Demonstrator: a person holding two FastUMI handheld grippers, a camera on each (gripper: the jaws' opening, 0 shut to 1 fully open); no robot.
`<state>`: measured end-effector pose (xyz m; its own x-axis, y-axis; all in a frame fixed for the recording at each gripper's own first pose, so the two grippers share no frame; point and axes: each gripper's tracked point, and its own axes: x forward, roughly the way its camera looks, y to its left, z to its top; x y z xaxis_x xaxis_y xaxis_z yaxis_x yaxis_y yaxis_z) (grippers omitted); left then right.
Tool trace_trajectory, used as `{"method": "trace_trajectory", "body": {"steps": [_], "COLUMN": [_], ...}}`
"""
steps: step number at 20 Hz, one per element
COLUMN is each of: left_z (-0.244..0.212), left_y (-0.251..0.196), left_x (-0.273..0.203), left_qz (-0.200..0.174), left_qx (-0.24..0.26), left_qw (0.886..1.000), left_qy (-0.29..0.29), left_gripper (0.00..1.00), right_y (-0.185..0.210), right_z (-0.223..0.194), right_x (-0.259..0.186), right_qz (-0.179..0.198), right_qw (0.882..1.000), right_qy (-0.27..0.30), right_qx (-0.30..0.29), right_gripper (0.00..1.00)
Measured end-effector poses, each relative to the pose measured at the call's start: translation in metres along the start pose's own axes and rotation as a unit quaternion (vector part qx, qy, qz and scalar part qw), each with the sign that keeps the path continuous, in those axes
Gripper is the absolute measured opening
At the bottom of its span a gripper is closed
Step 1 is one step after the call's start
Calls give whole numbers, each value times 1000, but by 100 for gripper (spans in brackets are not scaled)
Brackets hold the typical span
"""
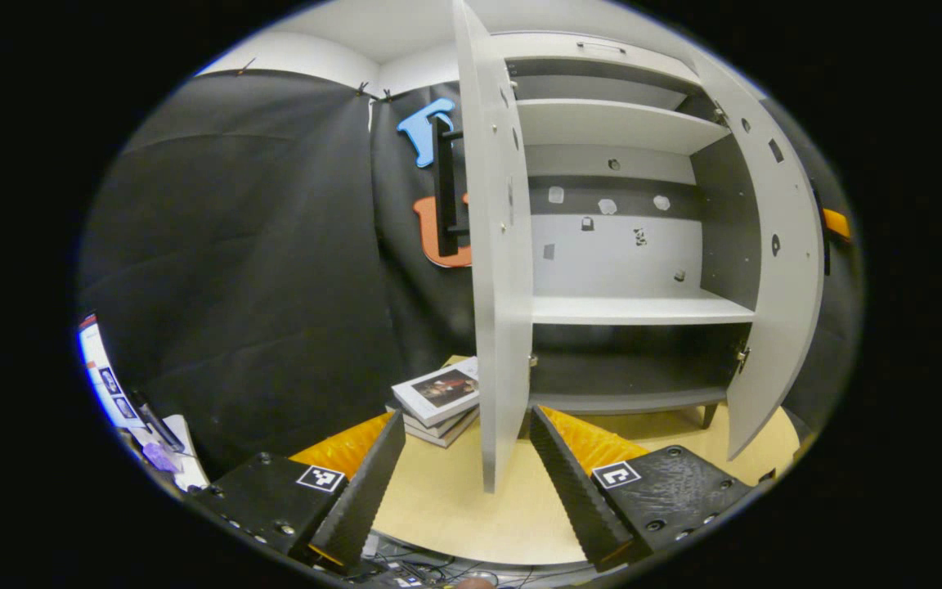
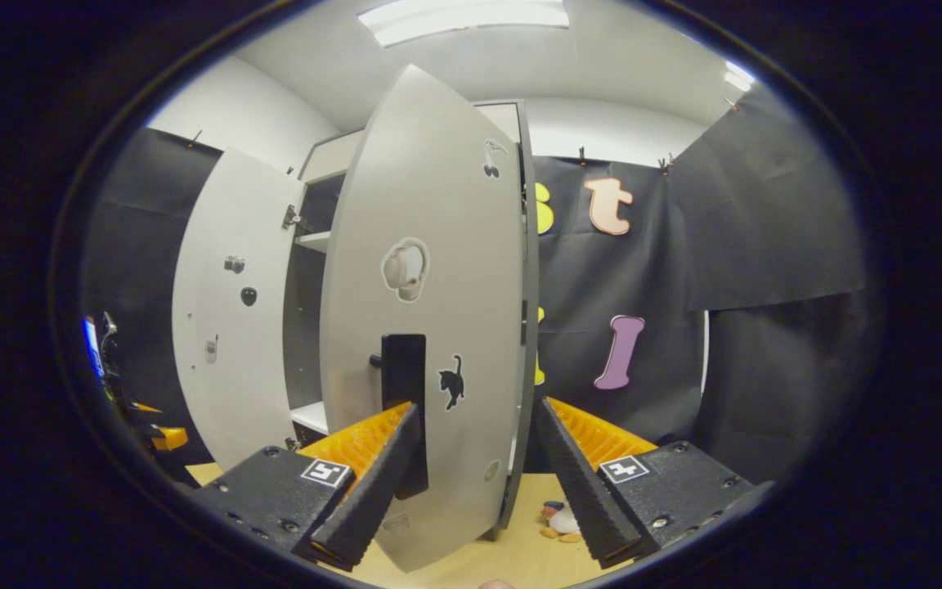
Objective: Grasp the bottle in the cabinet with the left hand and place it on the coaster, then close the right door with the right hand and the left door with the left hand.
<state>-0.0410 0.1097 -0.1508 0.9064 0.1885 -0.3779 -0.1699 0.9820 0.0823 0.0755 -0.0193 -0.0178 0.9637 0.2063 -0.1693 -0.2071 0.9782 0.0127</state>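
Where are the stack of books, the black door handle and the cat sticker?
Stack of books [image 1: 441, 394]: left gripper view, top book's cover.
Black door handle [image 2: 404, 370]: right gripper view, handle's flat front.
Cat sticker [image 2: 452, 382]: right gripper view, cat's body.

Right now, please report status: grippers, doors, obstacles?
Both hand-held grippers open: left, right. Left door and right door open. Shelves bare. Books beside left door.

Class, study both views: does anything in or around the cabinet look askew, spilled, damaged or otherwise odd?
Nothing is spilled or damaged. One untidy spot: the stack of books beside the cabinet's left door is fanned out, the top book turned askew from those beneath.
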Motion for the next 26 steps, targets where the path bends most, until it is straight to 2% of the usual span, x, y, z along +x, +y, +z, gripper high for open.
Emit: {"method": "trace_trajectory", "body": {"steps": [3, 6, 8, 9, 10, 14, 15, 16, 17, 19, 20, 24, 25, 26], "left_z": [17, 28, 37, 41, 45, 62, 68, 70, 73, 87, 95, 126, 129, 134], "left_y": [10, 32, 45, 50, 53, 70, 70, 74, 75, 78, 78, 82, 81, 80], "left_x": [-1, 0, 1, 2, 4, 13, 16, 19, 23, 28, 31, 41, 44, 46], "left_qz": [0, 19, 31, 33, 33, 42, 38, 38, 33, 26, 21, 16, 18, 15], "left_qx": [-12, -27, -26, -26, -24, -27, -31, -36, -41, -54, -59, -56, -58, -59], "left_qw": [1000, 999, 999, 999, 999, 999, 999, 998, 999, 998, 998, 998, 998, 998], "left_qy": [-8, -8, -12, -14, -16, -20, -23, -16, -11, -12, -15, -37, -33, -35], "left_gripper": [94, 92, 97, 94, 94, 96, 98, 91, 94, 94, 99, 99, 95, 95], "right_y": [14, 34, 51, 58, 63, 89, 90, 91, 89, 83, 78, 52, 47, 41], "right_z": [0, -1, -3, -3, -3, 0, 1, 1, 1, -6, -8, -14, -16, -19], "right_x": [8, 17, 27, 32, 39, 54, 54, 54, 51, 45, 40, 23, 19, 16], "right_qz": [6, 19, 33, 38, 39, 54, 53, 52, 49, 43, 37, 14, 11, 6], "right_qw": [1000, 1000, 999, 999, 999, 998, 998, 998, 999, 999, 999, 999, 999, 999], "right_qy": [-1, 2, 8, 8, 10, 15, 16, 15, 15, 23, 26, 34, 36, 39], "right_qx": [-3, -5, -14, -19, -21, -14, -17, -18, -19, -22, -26, -22, -16, -11], "right_gripper": [96, 96, 96, 94, 96, 96, 96, 96, 94, 96, 96, 96, 96, 96]}}
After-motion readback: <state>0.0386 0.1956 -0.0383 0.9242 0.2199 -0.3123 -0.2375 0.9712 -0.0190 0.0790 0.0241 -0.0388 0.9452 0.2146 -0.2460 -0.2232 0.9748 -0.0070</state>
